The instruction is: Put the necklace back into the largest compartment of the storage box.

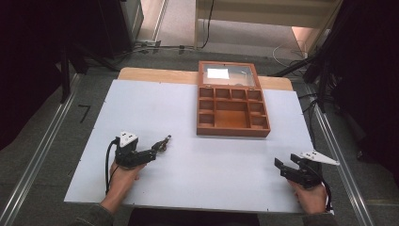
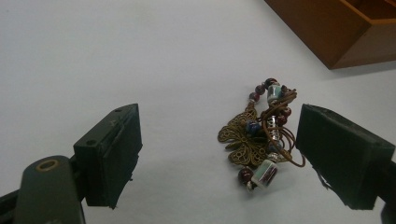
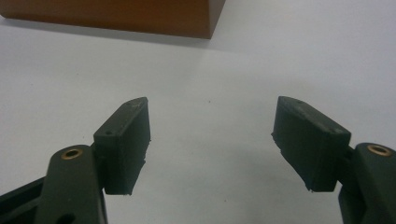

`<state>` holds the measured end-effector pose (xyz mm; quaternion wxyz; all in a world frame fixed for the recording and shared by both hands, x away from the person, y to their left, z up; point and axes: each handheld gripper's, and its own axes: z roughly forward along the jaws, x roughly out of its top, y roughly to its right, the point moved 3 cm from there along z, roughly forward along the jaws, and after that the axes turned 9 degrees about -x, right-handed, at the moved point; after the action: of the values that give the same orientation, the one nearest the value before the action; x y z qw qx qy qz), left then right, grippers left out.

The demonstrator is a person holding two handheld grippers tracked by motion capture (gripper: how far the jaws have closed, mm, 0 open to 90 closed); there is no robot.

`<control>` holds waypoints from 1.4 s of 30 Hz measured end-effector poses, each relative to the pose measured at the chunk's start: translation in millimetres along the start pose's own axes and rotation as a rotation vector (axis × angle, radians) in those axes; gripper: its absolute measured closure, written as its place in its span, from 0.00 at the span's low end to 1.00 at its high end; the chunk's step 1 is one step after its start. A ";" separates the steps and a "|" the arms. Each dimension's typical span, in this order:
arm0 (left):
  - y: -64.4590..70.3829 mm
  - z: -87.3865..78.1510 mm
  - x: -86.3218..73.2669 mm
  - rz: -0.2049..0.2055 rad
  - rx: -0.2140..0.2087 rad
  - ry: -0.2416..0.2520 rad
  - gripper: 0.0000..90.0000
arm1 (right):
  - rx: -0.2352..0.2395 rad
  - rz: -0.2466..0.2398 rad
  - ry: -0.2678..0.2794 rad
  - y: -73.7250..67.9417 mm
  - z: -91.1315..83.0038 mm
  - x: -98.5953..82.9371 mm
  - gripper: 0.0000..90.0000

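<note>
White-topped table [image 1: 188,183] on grey carpet floor [image 1: 42,141], black curtains [image 1: 28,56] at sides, metal floor rails [image 1: 37,160]

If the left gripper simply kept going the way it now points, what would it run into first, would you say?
Most likely the beaded bracelet with the butterfly charm. It lies on the white table between the open jaws of the left gripper, nearer the right-hand jaw in that view. The wooden box lies farther on, though depth is hard to judge.

No legible text, label, brand, number or sign is appearing on any surface; the white patch on the wooden box [image 1: 232,105] lid is showing no readable characters.
</note>
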<state>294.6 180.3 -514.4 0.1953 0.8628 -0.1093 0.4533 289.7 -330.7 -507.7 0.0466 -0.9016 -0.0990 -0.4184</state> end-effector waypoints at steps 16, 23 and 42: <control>4.0 7.2 3.8 0.012 -0.001 0.007 0.16 | 0.000 -0.002 -0.001 0.3 0.5 -0.1 0.29; 6.6 10.1 4.9 0.019 -0.005 0.002 0.16 | 0.001 -0.002 0.000 0.1 0.4 0.0 0.28; 14.6 22.4 5.7 0.045 -0.012 -0.016 0.17 | 0.002 -0.002 0.000 0.2 0.4 -0.1 0.28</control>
<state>309.1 157.3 -517.7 0.1894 0.8625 -0.1332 0.4501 290.0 -330.8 -508.1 0.0473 -0.9015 -0.1003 -0.4184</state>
